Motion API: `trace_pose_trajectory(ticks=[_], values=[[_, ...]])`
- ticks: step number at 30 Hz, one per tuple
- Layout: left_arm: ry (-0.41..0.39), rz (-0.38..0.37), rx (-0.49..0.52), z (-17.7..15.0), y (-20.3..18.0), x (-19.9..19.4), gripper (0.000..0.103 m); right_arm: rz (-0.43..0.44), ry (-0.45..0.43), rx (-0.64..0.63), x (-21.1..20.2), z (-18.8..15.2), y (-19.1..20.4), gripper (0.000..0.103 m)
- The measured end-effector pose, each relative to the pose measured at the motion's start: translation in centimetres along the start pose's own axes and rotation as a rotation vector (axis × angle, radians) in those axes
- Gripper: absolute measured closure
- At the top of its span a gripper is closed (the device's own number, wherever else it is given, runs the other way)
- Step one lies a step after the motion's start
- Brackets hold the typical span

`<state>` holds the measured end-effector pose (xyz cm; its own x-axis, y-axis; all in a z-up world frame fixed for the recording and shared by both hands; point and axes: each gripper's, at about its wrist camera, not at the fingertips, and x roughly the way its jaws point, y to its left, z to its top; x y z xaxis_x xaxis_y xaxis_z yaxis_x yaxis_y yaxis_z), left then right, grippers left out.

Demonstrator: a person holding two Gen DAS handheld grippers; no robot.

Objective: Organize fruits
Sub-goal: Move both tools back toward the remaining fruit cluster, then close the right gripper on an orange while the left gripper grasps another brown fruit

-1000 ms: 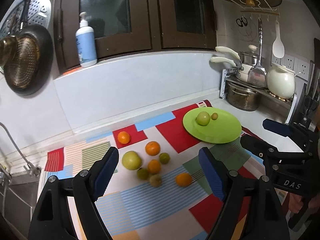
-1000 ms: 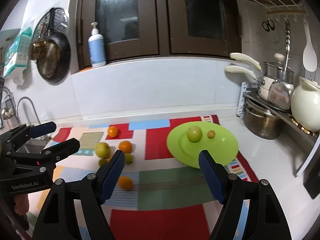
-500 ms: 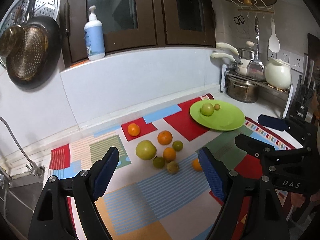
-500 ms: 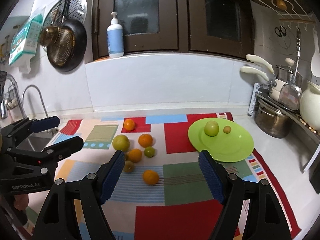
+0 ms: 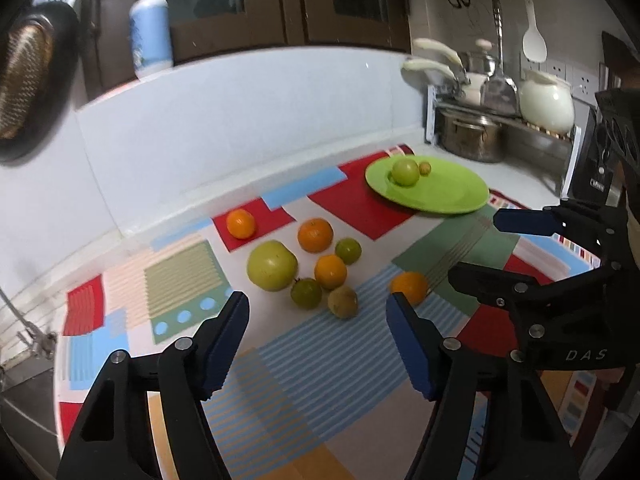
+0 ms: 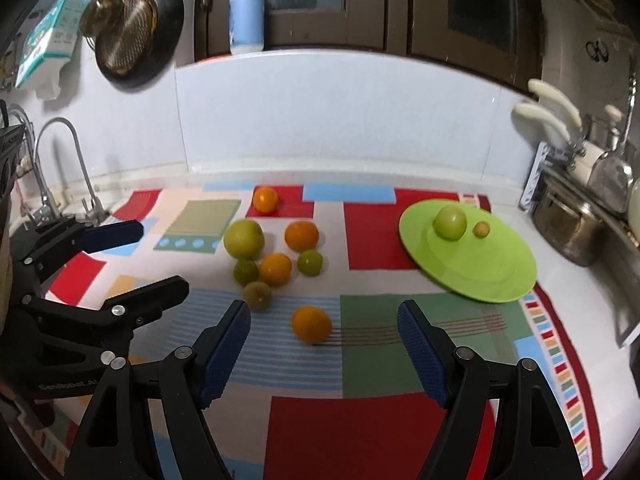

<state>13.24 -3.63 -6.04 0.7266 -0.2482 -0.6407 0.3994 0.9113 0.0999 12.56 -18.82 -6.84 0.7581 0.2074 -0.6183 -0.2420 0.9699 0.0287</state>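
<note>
Several oranges and green fruits lie clustered on a patchwork mat, among them a large yellow-green fruit and a brownish one. One orange lies apart, just ahead of my right gripper, which is open and holds nothing. A green plate at the right carries a green fruit and a small brown fruit. My left gripper hovers short of the cluster, its jaws closing with nothing between them. Each gripper shows in the other's view.
A faucet and sink edge sit at the left. Pots and a white kettle fill a rack at the right. A soap bottle stands on the ledge above the backsplash, and pans hang on the wall.
Both grippers have sunk toward the mat and closed in on the fruit. The left jaws stand narrower than before. No fruit has moved.
</note>
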Motion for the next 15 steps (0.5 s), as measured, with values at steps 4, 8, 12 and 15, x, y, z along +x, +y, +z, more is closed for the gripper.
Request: trace_pose_trajectory(ticks=[4, 8, 12, 15], values=[[0.054, -0.039, 0.012, -0.4, 0.1, 2.3, 0.043, 0.02, 0.047, 0.008, 2.1, -0.3, -0.1, 0.032], [0.086, -0.079, 0.011, -0.4, 0.0, 4.0, 0.053, 0.034, 0.09, 0.012, 3.7, -0.8, -0.2, 0.036], [0.113, -0.107, 0.011, -0.2, 0.0, 5.7, 0.06, 0.052, 0.126, 0.028, 5.1, -1.2, -0.5, 0.041], [0.129, -0.118, 0.016, 0.0, -0.1, 6.6, 0.064, 0.071, 0.146, 0.04, 6.1, -1.3, -0.7, 0.044]])
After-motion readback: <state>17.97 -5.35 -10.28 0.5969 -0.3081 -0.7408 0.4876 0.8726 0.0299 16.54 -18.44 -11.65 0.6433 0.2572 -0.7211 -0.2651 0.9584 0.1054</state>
